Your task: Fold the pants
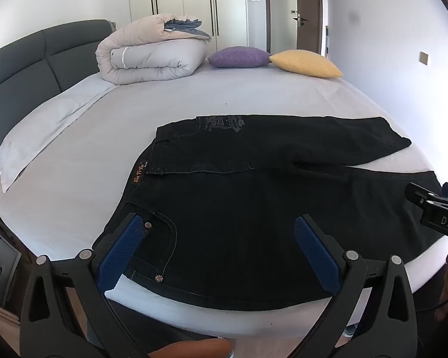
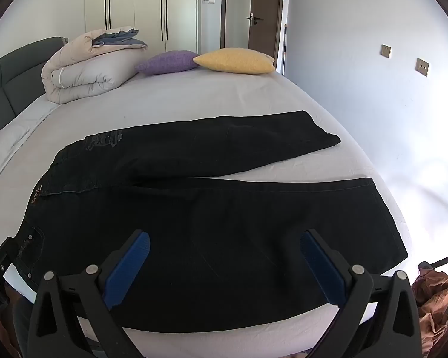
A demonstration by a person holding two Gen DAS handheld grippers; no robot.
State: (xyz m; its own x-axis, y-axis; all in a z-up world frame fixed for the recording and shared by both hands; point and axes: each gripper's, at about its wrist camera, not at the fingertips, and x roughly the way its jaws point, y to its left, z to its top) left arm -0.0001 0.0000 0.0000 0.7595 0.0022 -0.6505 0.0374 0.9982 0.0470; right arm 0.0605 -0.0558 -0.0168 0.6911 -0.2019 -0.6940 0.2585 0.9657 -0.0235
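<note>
Two grippers, both spread wide with nothing between the jaws, hang over the near edge of the bed (image 1: 254,95). Left gripper (image 1: 221,238) is above the waist end of the black pants (image 1: 254,185), its blue pads (image 1: 122,253) either side of the near front pocket with rivets. Right gripper (image 2: 225,256) is above the near leg, further right, jaws released, no cloth pinched. Pants lie flat on the white sheet, waistband to the left, legs running right and splayed apart; far leg angles away, near leg hem reaches close to the right bed edge. Grey print shows on the far hip. Far side of the bed: folded duvet (image 1: 152,50) at left, purple cushion (image 1: 239,56) touching yellow cushion (image 1: 307,64). White pillow (image 1: 44,131) at left by the dark headboard (image 1: 30,56). Wardrobe (image 1: 188,3) and door (image 1: 309,9) behind. Crumpled brownish cloth (image 2: 433,295) off the near right corner of the bed.
</note>
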